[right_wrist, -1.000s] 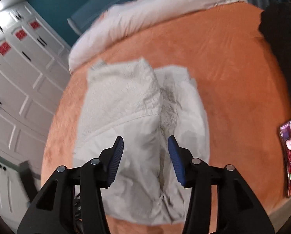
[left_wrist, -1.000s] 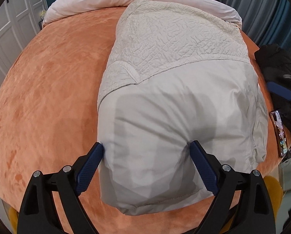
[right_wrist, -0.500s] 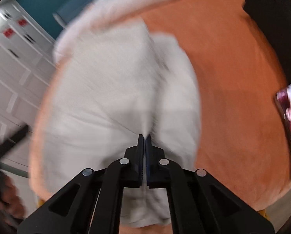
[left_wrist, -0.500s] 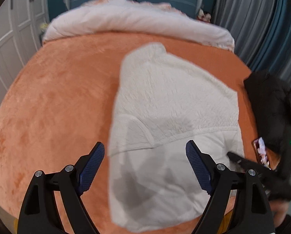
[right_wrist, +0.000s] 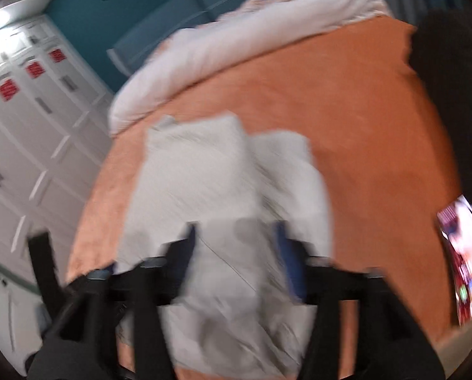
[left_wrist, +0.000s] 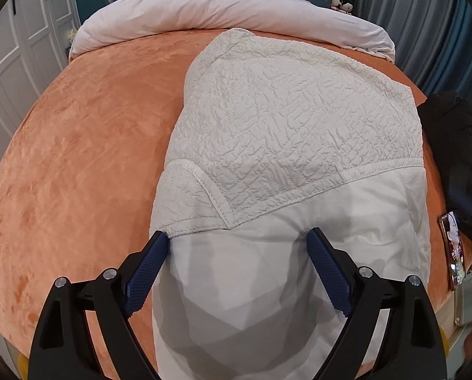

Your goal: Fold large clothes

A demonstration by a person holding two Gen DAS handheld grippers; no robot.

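A cream jacket (left_wrist: 286,133) lies folded on the orange bed (left_wrist: 87,145). Its crinkled quilted side is on top at the far end and its smooth lining faces me. In the left wrist view my left gripper (left_wrist: 237,237) hangs over the lining's near part, jaws wide and still opening. Its left fingertip (left_wrist: 158,247) is at the jacket's left edge, and nothing is pinched. The right wrist view is blurred. There my right gripper (right_wrist: 236,231) stands over the jacket (right_wrist: 223,171) with its jaws opening and the cloth lying loose below them.
A pale rolled duvet (left_wrist: 223,15) runs across the head of the bed. A black garment (left_wrist: 454,158) and a lit phone (left_wrist: 456,250) lie at the bed's right edge. White wardrobe doors (right_wrist: 23,133) stand to the left, and grey-blue curtains (left_wrist: 425,25) hang at the far right.
Half a second ago my right gripper was shut on a ridge of the jacket; it has let go and opened. The left gripper has come back closer over the lining.
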